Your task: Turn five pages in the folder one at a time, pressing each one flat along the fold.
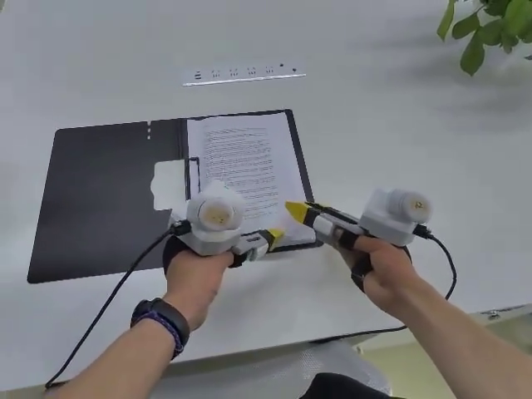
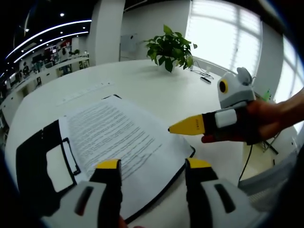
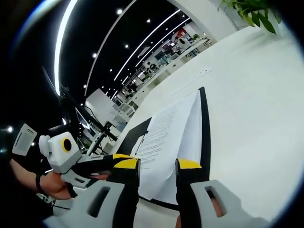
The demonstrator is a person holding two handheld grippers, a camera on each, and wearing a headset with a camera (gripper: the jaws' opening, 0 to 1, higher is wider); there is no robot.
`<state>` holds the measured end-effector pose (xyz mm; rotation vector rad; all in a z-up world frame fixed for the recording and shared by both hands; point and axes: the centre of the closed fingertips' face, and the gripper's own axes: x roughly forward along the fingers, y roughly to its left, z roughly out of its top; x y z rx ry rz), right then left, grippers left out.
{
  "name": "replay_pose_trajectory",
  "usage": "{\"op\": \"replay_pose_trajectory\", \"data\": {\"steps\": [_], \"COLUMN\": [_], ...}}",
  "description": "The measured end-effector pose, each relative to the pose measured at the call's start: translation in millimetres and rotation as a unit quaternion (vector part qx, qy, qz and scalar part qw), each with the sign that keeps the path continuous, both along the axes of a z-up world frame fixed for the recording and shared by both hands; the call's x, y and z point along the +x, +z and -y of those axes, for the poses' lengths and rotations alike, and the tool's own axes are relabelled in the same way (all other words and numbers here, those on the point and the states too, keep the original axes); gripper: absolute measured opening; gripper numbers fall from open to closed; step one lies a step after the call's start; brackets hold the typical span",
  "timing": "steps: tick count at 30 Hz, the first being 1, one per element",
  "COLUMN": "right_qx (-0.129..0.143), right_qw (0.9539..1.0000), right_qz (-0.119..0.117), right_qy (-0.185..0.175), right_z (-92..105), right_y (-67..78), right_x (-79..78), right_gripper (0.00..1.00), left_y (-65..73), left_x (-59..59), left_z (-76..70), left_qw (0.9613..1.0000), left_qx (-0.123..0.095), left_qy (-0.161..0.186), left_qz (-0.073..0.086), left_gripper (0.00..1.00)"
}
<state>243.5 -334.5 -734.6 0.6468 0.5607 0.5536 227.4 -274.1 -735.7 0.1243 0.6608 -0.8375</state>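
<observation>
A black folder (image 1: 100, 191) lies open on the white table, its left cover flat. A stack of printed pages (image 1: 245, 162) rests on its right half. My left gripper (image 1: 273, 238) hovers at the pages' near edge. Its jaws are open, and the left gripper view shows the left gripper (image 2: 153, 164) over the page (image 2: 118, 133) with nothing held. My right gripper (image 1: 295, 208) points left at the pages' lower right corner. In its own view the right gripper (image 3: 158, 164) is open by a narrow gap, and the page edge (image 3: 166, 128) lies just beyond the tips.
A white power strip (image 1: 243, 75) is set in the table behind the folder. A potted plant (image 1: 486, 29) stands at the far right. Cables trail from both grippers toward the table's near edge (image 1: 274, 345). A white label pocket (image 1: 170, 184) sits inside the left cover.
</observation>
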Motion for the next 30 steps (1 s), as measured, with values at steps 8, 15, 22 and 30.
{"op": "replay_pose_trajectory", "data": {"steps": [8,15,22,30], "right_qx": [0.013,0.027,0.037,0.048], "right_qw": [0.9998,0.9993,0.9987,0.9980], "right_qz": [0.011,0.020,0.030,0.037], "right_qy": [-0.009,-0.016,-0.018,-0.016], "right_z": [-3.8,-6.3,-7.4,-14.5], "right_y": [10.9,22.1,33.2,44.9], "right_x": [4.3,6.5,7.9,9.4], "right_gripper": [0.13,0.09,0.04,0.00], "left_y": [16.4,29.3,36.2,49.2], "left_x": [-0.7,5.2,1.1,2.5], "left_z": [-11.1,-21.9,-29.8,-43.7], "left_qw": [0.9998,0.9993,0.9991,0.9982], "left_qx": [-0.012,-0.020,-0.023,-0.031], "left_qy": [0.008,0.021,0.023,0.035], "left_qz": [0.011,0.022,0.028,0.038], "left_gripper": [0.56,0.58,0.58,0.58]}}
